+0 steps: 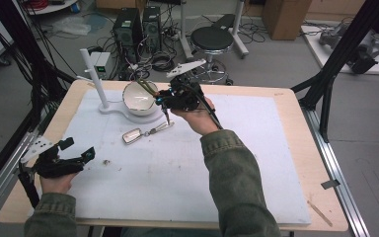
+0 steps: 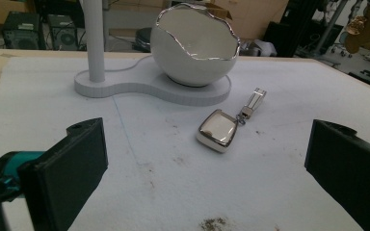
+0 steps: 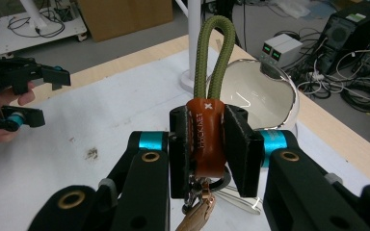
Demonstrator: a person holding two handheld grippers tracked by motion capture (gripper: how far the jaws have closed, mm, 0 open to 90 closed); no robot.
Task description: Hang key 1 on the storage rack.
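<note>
My right gripper [image 1: 162, 98] is shut on a keychain by its brown leather sleeve [image 3: 206, 144]. The keychain's green rope loop [image 3: 215, 53] sticks out over the rim of a white eggshell-shaped bowl [image 1: 139, 100], and a key [image 1: 167, 116] dangles below the jaws. The bowl stands on a white base [image 2: 139, 85] with an upright post [image 2: 94, 38]. In front of the bowl, a silver key fob [image 2: 218, 130] with a clip lies on the mat. My left gripper [image 1: 80, 149] rests near the table's front left, open and holding nothing, its jaws pointing at the fob.
A white foam mat [image 1: 256, 163] covers most of the wooden table. A small speck of debris [image 1: 106, 162] lies near the left gripper. Beyond the far edge are a black stool [image 1: 211, 38], computer towers [image 1: 128, 27] and cables. A thin stick [image 1: 320, 212] lies at the front right.
</note>
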